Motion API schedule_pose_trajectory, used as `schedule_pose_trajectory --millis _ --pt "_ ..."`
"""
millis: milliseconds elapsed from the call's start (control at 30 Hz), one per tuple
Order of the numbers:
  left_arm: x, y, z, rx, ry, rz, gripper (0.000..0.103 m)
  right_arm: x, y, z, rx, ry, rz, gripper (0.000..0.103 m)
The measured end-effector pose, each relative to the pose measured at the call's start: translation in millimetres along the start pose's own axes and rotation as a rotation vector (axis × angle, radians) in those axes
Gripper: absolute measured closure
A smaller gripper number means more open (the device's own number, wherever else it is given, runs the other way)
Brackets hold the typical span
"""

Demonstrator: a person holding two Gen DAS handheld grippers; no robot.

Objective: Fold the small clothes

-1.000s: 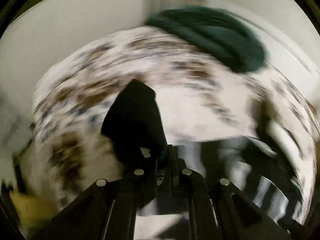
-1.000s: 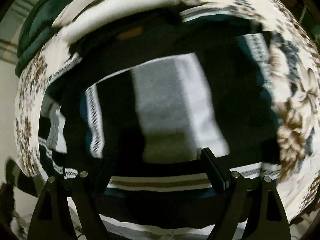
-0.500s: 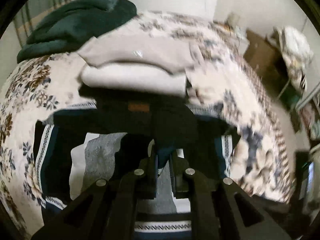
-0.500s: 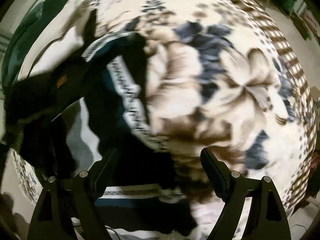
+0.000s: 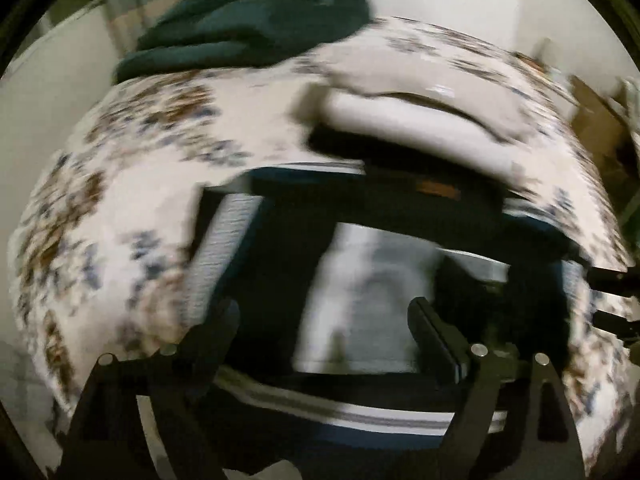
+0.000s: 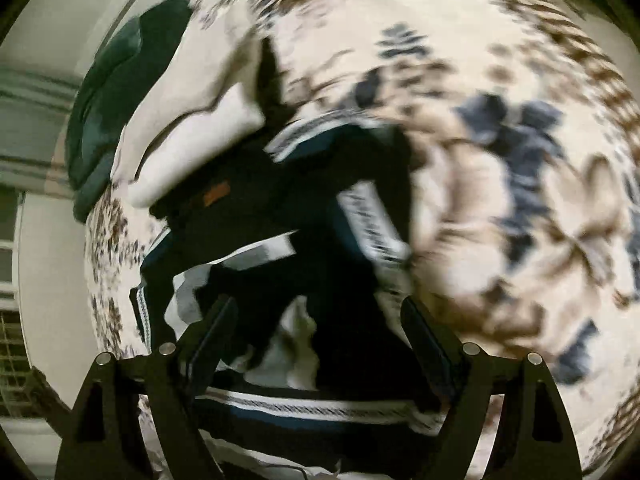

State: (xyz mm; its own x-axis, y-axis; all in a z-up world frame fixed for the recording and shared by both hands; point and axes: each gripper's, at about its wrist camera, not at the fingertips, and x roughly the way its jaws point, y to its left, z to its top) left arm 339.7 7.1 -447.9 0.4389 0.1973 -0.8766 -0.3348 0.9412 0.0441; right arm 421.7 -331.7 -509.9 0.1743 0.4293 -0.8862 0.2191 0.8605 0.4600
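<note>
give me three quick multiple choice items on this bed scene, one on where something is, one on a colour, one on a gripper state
1. Where does the cream folded pile lie relative to the dark striped garment in the left wrist view?
A. beyond it, at its far edge
B. under it
C. on the floor

2. What colour is the blanket bunched at the far end of the floral bedspread?
A. red
B. dark green
C. yellow

3. How does the left gripper stand?
A. shut on a sock
B. shut on nothing
C. open, nothing between the pads

Answers:
1. A, the pile sits past the garment's top edge, against it.
2. B, it reads deep green in both views.
3. C, its jaws have just been opening and stand wide over the cloth.
</note>
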Motion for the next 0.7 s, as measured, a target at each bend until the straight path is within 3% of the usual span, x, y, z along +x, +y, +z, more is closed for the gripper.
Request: schedule_pose_trajectory --millis 100,167,233,300,333,367,433,567,633,700 --pt "8.5 33.7 -0.9 -0.060 0.018 0.086 0.017 28.0 21.9 9.7 0.025 0.055 0.033 0.017" --pt "16.5 51.4 -2.7 -0.097 0.036 0.123 0.017 55.4 32.6 17.6 0.048 0.113 -0.022 0.017" --pt "25.0 69.1 -4.5 -0.139 0.061 0.140 0.017 78.3 34.1 20.4 0.104 0.171 -0.024 0.018" --pt "27.4 79.9 -5.0 -0.163 0.067 0.154 0.017 94.3 34.8 20.3 0.147 0.224 -0.023 0.044" --pt "26.9 83.4 -4.7 -0.169 0.064 0.154 0.017 93.5 40.4 19.7 0.131 0.214 -0.012 0.078" --pt "25.8 86.8 -3.8 -0.173 0.057 0.152 0.017 87.3 46.7 19.1 0.086 0.177 -0.040 0.092" --pt "23.0 92.0 -0.8 -0.168 0.043 0.153 0.017 62.6 57.4 17.5 0.010 0.059 -0.066 0.095" --pt "23.8 100.1 6.2 -0.153 0.024 0.148 0.017 19.2 51.6 15.1 -0.056 -0.081 -0.134 0.095" --pt "28.3 104.3 9.7 -0.150 0.027 0.143 0.017 19.4 34.4 17.4 -0.050 -0.043 -0.194 0.092" --pt "33.7 108.9 13.3 -0.153 0.036 0.132 0.017 29.3 12.0 18.0 0.005 0.041 -0.231 0.078"
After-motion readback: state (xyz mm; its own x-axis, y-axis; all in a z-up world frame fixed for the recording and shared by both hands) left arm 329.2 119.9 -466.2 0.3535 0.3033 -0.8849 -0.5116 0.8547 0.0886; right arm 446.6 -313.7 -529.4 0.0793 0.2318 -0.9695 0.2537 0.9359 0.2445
